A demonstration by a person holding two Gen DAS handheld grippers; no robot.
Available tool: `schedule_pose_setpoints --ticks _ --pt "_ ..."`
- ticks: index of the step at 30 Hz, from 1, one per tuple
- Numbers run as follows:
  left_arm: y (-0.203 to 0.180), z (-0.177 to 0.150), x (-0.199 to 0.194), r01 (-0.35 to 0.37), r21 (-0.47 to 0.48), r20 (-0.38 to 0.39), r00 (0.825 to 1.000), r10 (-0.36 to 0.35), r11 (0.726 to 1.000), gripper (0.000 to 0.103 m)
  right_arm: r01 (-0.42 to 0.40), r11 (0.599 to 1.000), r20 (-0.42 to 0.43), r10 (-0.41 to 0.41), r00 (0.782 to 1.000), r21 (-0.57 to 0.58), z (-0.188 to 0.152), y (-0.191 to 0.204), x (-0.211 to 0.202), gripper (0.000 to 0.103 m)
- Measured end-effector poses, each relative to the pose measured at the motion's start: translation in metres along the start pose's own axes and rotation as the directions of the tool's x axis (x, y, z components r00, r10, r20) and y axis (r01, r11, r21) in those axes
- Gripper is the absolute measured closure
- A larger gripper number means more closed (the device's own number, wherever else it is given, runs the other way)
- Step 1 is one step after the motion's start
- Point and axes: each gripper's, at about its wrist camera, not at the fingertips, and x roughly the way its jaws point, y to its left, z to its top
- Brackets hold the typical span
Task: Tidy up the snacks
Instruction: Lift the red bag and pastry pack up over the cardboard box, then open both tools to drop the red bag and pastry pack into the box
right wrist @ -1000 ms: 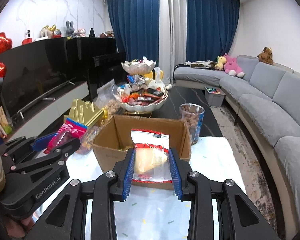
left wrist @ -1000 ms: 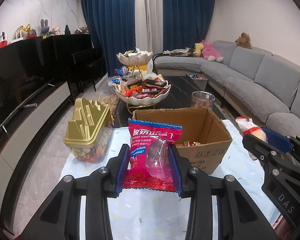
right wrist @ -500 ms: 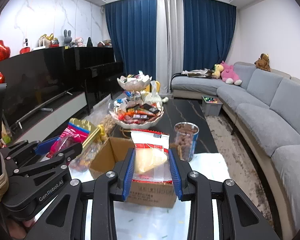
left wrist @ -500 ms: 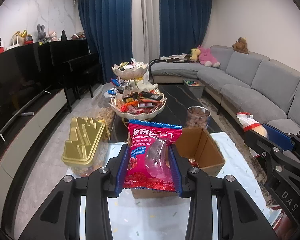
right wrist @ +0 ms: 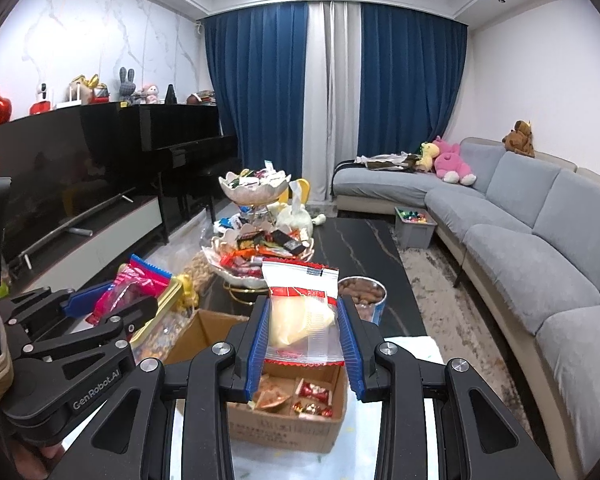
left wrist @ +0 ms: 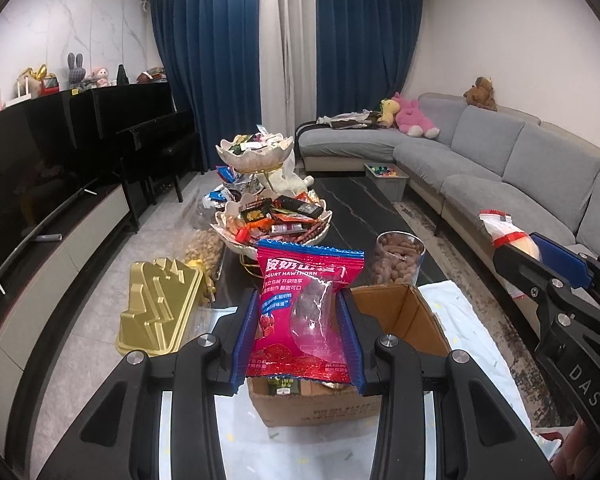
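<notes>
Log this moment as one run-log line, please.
left gripper: shut on pink hawthorn packet | right gripper: shut on clear yellow-snack packet | both above cardboard box

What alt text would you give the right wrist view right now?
The right hand-held gripper is shut on a clear snack bag above an open cardboard box holding wrapped snacks. The left hand-held gripper, at left, is shut on a pink snack bag. Behind stands a tiered snack dish.

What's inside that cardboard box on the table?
Inside the cardboard box, a few small red and orange wrapped snacks lie on the bottom; the held packet and the gripper's fingers cover the rest.
</notes>
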Motion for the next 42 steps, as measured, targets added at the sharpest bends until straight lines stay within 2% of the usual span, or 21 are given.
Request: schedule_pose_setpoints --ticks 11,26,42 --pt "0.001 0.008 0.045 0.004 -0.007 -0.053 0.999 -0.004 1.0 0.064 0.003 1.0 -0.044 -0.003 0.999 0.008 0.006 -0.004 0.041 0.068" --pt "0.011 -0.012 0.109 0.014 -0.024 -0.181 0.983 -0.018 1.0 0.064 -0.013 1.0 -0.166 0.015 0.986 0.014 -0.013 0.001 0.106 0.068" --pt "0.015 -0.039 0.156 0.029 -0.055 -0.286 0.957 -0.044 0.998 0.064 -0.035 0.999 -0.323 0.044 0.945 0.033 -0.049 0.004 0.163 0.068"
